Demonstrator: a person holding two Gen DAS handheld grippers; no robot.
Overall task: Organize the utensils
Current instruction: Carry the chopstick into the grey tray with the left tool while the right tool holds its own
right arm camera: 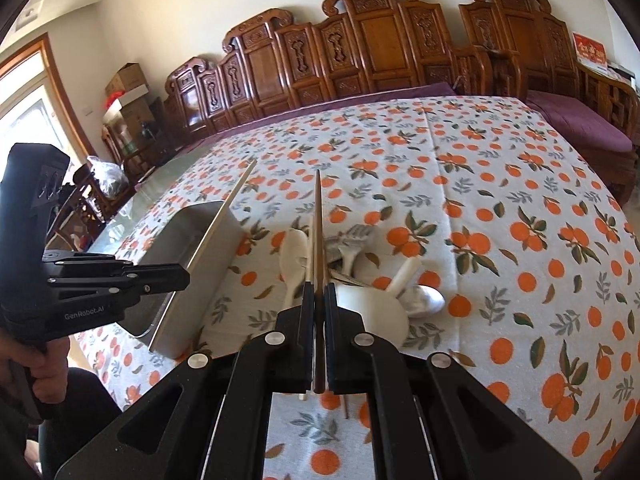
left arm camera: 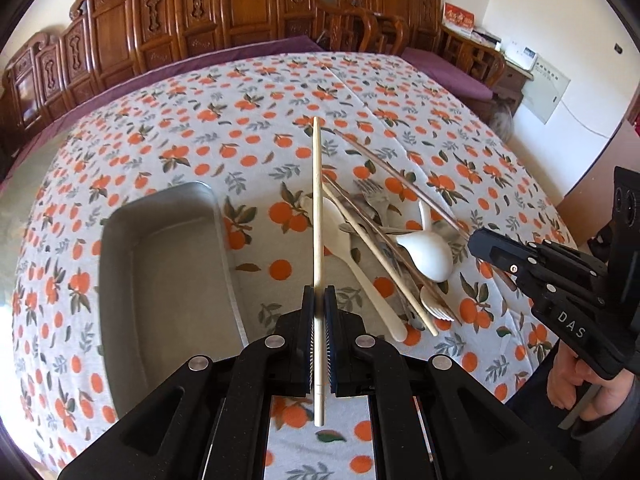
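My left gripper is shut on a pale bamboo chopstick, held above the cloth and pointing away from me. Left of it lies an empty metal tray. My right gripper is shut on a dark brown chopstick, lifted over the utensil pile. That pile holds a white ceramic spoon, a metal spoon, a white plastic spoon and forks. The left wrist view shows the right gripper at the right, the brown chopstick slanting from it.
The table wears an orange-print cloth. The tray's outer wall stands left of the pile. Carved wooden chairs and a purple cushioned bench line the far side. A hand grips the right handle.
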